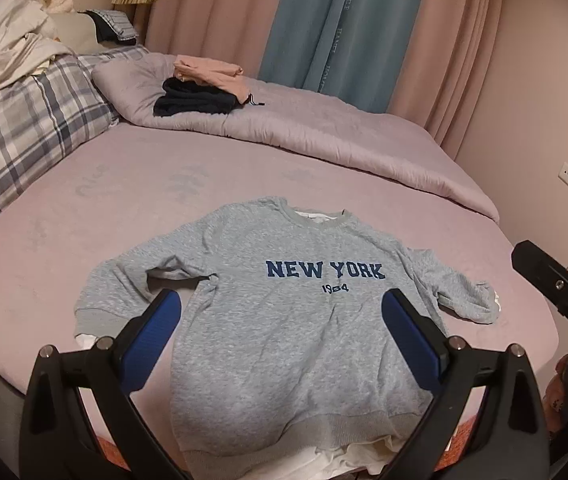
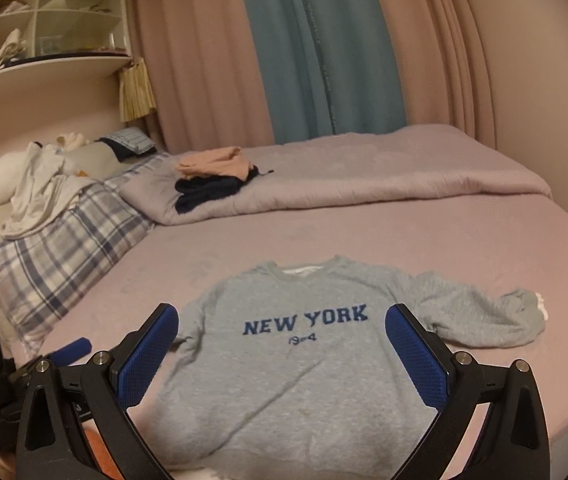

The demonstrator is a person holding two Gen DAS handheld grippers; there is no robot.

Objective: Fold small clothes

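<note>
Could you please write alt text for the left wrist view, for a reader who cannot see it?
A grey sweatshirt printed NEW YORK lies flat, face up, on a pink bed, framed by the open left gripper hovering above its hem. Behind it, folded clothes sit on a rolled duvet before curtains.

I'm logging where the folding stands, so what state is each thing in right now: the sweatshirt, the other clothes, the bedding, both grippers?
Grey sweatshirt: spread flat on the bed, front up, unfolded.
Pink garment: folded, stacked on the dark one.
Dark garment: folded, lying on the quilt.
Quilt: folded back along the far side.
White clothes: heaped, unfolded.
Left gripper: open, empty.
Right gripper: open, empty.
</note>
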